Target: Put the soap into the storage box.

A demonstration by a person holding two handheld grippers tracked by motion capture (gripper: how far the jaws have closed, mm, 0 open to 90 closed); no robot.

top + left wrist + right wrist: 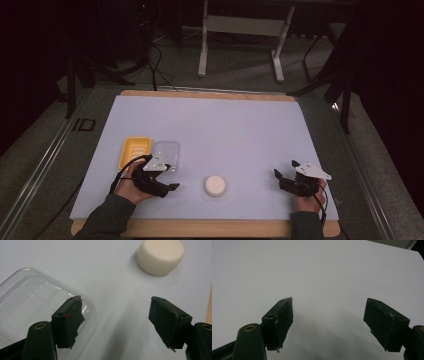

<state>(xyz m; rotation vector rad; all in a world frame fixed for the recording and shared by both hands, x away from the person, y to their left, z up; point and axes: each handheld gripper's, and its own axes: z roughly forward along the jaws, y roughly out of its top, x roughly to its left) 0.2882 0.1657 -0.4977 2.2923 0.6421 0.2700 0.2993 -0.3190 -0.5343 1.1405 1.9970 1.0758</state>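
A cream round puck (215, 185) lies on the pale mat near the front, and from the left gripper view the puck (160, 256) sits ahead and to the right of the jaws. A clear plastic container (166, 154) rests beside a yellow tray (135, 151) at the front left. My left gripper (171, 176) is open just in front of the clear container (32, 302); one of its jaws overlaps the container's corner and nothing is between them (116, 300). My right gripper (285, 169) is open over bare mat at the front right, holding nothing (329, 301).
The pale mat (225, 130) covers a wooden board whose front edge (210, 229) runs close to both hands. Beyond the table stand a white desk frame (240, 30) and cables on the floor.
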